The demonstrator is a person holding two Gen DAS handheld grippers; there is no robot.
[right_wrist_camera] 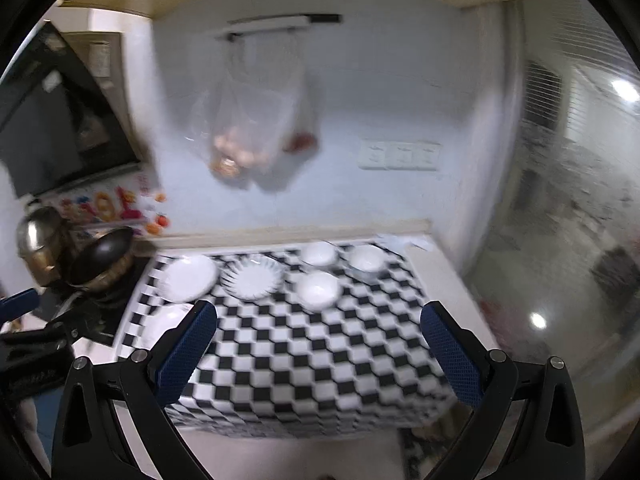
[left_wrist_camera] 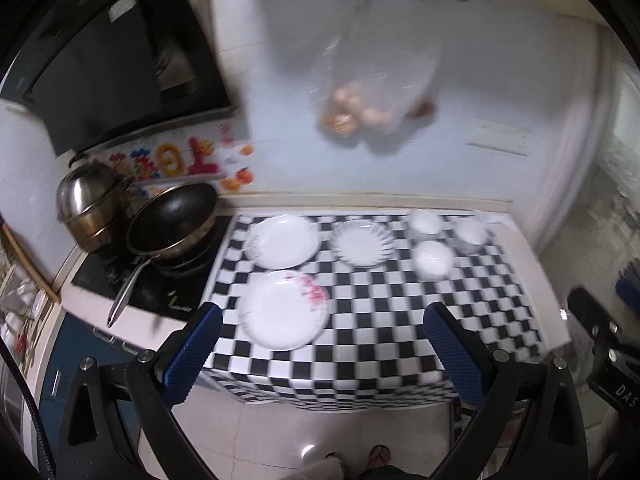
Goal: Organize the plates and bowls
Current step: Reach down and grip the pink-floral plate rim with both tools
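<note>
six pieces of white crockery sit on the checkered cloth point(left_wrist_camera: 360, 320) in front of us, none of them touching. three are plates on the left half: a flowered plate point(left_wrist_camera: 283, 309) nearest us, a plain plate point(left_wrist_camera: 282, 241) just beyond it, and a ridged plate point(left_wrist_camera: 362, 242) to the right of that one. three are bowls on the far right part of the cloth: a near bowl point(left_wrist_camera: 433, 259), a far left bowl point(left_wrist_camera: 426, 222) and a far right bowl point(left_wrist_camera: 470, 232), set close together in a triangle.

we hold our left gripper point(left_wrist_camera: 322, 322) above the near edge of the cloth, its blue fingers spread wide with nothing between them. our right gripper point(right_wrist_camera: 319, 322) hangs likewise over the cloth, jaws wide apart and empty; from the right wrist the near bowl point(right_wrist_camera: 318, 289) and the ridged plate point(right_wrist_camera: 252, 278) lie well beyond its tips.

to the left of the cloth a black pan point(left_wrist_camera: 172, 220) rests on the stove point(left_wrist_camera: 132, 284), with a steel pot point(left_wrist_camera: 88, 204) behind it. a clear bag point(left_wrist_camera: 372, 92) hangs on the far wall, its contents blurred.
</note>
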